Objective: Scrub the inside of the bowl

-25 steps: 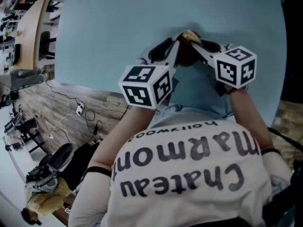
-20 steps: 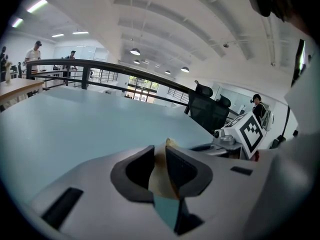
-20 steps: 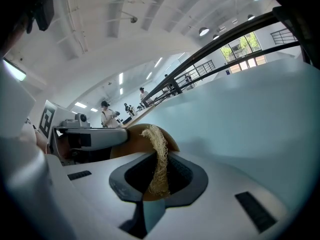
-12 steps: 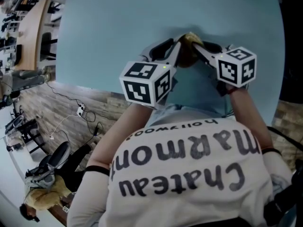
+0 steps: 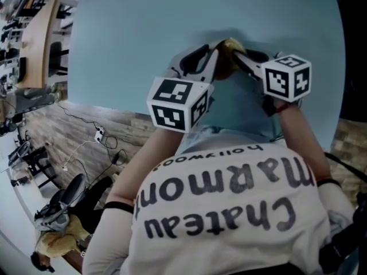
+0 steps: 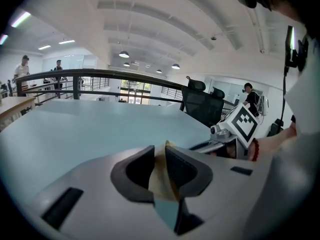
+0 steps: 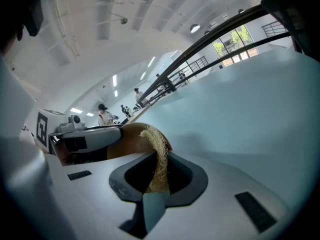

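Note:
A brown bowl (image 5: 225, 66) is held up over the pale blue table (image 5: 143, 33), between my two grippers. My left gripper (image 5: 213, 55) is shut on the bowl's thin tan rim (image 6: 159, 176), which stands edge-on between its pads. My right gripper (image 5: 239, 55) is shut on a straw-coloured fibrous scrubber (image 7: 158, 151). The scrubber's tip lies against the bowl (image 7: 131, 138). In the right gripper view the left gripper (image 7: 87, 140) reaches in from the left onto the bowl. In the left gripper view the right gripper's marker cube (image 6: 245, 123) shows at the right. Most of the bowl is hidden behind the jaws.
My white printed shirt (image 5: 229, 205) fills the lower head view. Left of the table's edge is a wooden floor with cables (image 5: 92, 133) and a black chair (image 5: 71, 193). A dark railing (image 6: 100, 75), office chairs (image 6: 202, 104) and several people stand beyond the table.
The left gripper's marker cube has drifted slightly right. Both grips look the same, and the bowl and scrubber stay together at the same spot.

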`<state>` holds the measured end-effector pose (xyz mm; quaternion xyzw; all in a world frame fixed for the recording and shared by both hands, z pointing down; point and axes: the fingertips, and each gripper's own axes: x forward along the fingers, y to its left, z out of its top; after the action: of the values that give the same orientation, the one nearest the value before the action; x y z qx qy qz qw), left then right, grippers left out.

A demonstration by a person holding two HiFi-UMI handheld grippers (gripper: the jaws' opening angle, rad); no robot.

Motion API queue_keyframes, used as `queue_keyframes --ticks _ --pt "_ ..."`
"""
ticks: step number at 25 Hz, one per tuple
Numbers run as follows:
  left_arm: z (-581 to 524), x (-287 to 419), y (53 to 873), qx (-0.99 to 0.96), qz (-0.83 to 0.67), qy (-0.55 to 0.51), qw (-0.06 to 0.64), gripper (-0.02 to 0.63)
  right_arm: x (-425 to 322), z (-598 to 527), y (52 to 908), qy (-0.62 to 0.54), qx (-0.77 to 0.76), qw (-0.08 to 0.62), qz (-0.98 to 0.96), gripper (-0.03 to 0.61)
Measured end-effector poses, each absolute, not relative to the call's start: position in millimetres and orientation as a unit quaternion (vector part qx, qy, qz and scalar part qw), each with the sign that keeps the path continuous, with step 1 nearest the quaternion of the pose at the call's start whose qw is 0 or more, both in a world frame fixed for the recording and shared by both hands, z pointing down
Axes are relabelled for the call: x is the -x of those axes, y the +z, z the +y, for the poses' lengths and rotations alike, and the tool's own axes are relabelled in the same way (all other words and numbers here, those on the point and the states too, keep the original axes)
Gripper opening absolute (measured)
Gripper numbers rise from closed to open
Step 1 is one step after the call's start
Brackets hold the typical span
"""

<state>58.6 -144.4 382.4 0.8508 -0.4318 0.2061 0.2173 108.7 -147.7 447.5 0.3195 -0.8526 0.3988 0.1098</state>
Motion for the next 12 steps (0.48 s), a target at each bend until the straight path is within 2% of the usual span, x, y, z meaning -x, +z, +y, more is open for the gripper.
queue_keyframes --ticks 7,12 --pt "-145.0 -55.6 383.9 -0.854 -0.436 0.216 0.182 0.061 -113.7 -146.6 454.8 0.39 -0.335 0.135 -0.847 0.063" --pt "-145.8 -55.0 383.2 -0.854 -0.439 0.21 0.186 0.061 -115.2 -143.7 455.7 0.364 -0.336 0.165 -0.853 0.063"
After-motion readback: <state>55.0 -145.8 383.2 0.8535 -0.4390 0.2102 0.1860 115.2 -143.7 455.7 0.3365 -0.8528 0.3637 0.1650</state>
